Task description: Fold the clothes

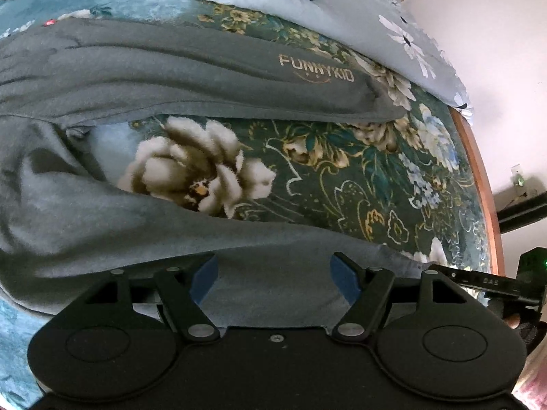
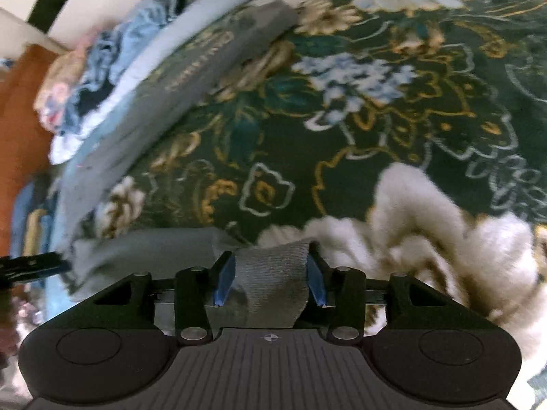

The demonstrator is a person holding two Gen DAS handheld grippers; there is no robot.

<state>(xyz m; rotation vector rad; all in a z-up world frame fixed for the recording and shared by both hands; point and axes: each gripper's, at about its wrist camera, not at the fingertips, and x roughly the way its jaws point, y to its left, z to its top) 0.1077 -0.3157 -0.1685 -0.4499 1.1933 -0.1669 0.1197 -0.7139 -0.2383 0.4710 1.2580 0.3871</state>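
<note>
Spread across the bed, a pair of gray pants (image 1: pixel 143 68) lies on a dark green blanket (image 1: pixel 342 177) patterned with large cream and blue flowers. One leg runs along the far side of the left wrist view and carries the printed word "FUNNYKID" (image 1: pixel 316 68) near its end. The other leg (image 1: pixel 171 225) curves down toward the camera and passes under the left gripper (image 1: pixel 273 273), leaving a patch of blanket showing between the two legs. The left gripper's blue-padded fingers (image 1: pixel 205 278) are spread wide apart over that nearer leg, with gray cloth lying between them; whether the pads touch it cannot be told.

In the right wrist view the right gripper (image 2: pixel 270 278) has a strip of gray ribbed cloth, the cuff (image 2: pixel 273 273) of the pants, between its fingers (image 2: pixel 224 283). Both blue pads sit against the sides of the cuff, pinching it, and the cloth bunches back toward the gripper body. The rest of that leg trails off to the left, just above the blanket. This view is blurred.

Beyond the pants, a pale gray quilt (image 1: pixel 307 3) with white flowers is heaped along the far edge of the bed, and a pile of light blue and dark clothes (image 2: pixel 112 61) sits on it. A wooden bed frame (image 1: pixel 485 184) edges the blanket on the right.
</note>
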